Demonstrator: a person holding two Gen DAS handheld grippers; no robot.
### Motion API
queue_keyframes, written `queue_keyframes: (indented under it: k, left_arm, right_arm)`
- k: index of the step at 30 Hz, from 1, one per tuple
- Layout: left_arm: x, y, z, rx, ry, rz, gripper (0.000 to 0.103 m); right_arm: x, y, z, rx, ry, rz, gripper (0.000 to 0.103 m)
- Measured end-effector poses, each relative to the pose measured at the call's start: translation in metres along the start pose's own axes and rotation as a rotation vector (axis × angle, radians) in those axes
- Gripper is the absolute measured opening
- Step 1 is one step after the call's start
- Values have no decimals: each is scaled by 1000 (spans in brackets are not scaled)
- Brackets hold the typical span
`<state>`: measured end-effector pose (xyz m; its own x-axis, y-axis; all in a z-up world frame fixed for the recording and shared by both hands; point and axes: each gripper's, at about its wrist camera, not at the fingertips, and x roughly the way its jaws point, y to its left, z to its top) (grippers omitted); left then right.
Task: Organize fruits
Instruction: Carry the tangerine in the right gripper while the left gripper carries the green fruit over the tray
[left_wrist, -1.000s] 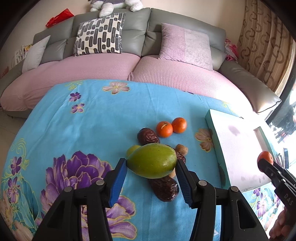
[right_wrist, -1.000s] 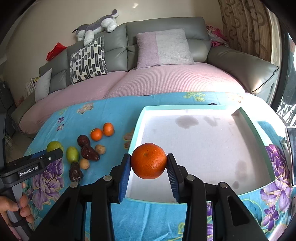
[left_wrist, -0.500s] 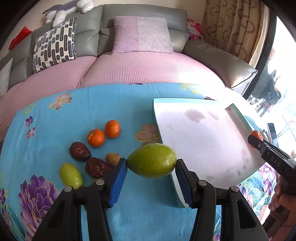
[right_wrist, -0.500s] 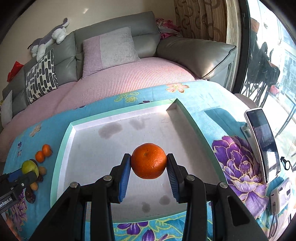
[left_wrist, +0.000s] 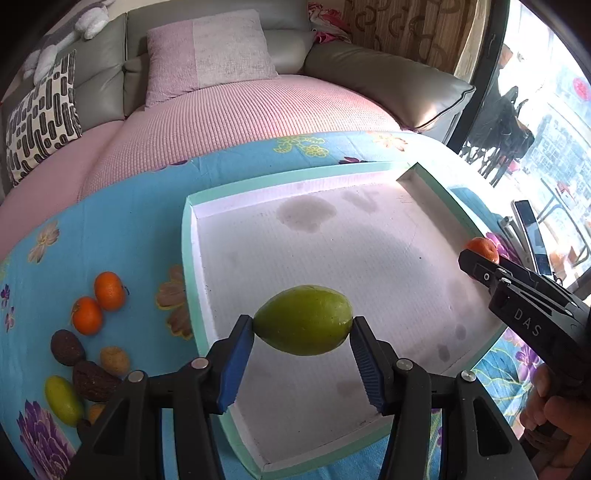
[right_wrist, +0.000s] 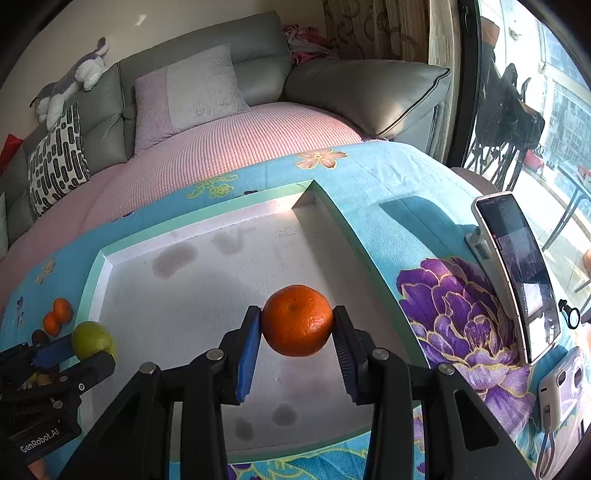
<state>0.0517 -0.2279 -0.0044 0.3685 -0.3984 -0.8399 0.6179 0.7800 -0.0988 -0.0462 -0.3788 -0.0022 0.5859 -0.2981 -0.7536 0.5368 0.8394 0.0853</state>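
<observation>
Clearly, the left gripper (left_wrist: 302, 330) clamps a green mango (left_wrist: 303, 319) end to end between its blue pads, held above the near left part of the white tray (left_wrist: 190, 236); the right gripper (right_wrist: 297, 332) pinches a tangerine (right_wrist: 297, 319) above the tray's near middle; both fruits hang clear of the floor; "DAS" shows on the right tool, "GenRobot.AI" on the left; loose fruits (left_wrist: 86, 314) lie on the blue floral cloth (left_wrist: 122, 206) left of the tray.

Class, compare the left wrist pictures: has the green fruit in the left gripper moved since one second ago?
Yes. The green fruit, earlier above the loose fruit on the cloth, now hangs over the white tray, carried rightward.
</observation>
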Motion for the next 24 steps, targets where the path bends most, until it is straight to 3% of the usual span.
queue_keyframes:
  k: [7, 24]
  left_arm:
    - [19, -7, -5, 4, 38, 11, 57]
    - [19, -8, -3, 3, 40, 20, 57]
  right_arm:
    - [21, -2, -8, -3, 72, -17, 40]
    - [22, 0, -9, -33, 69, -32, 41]
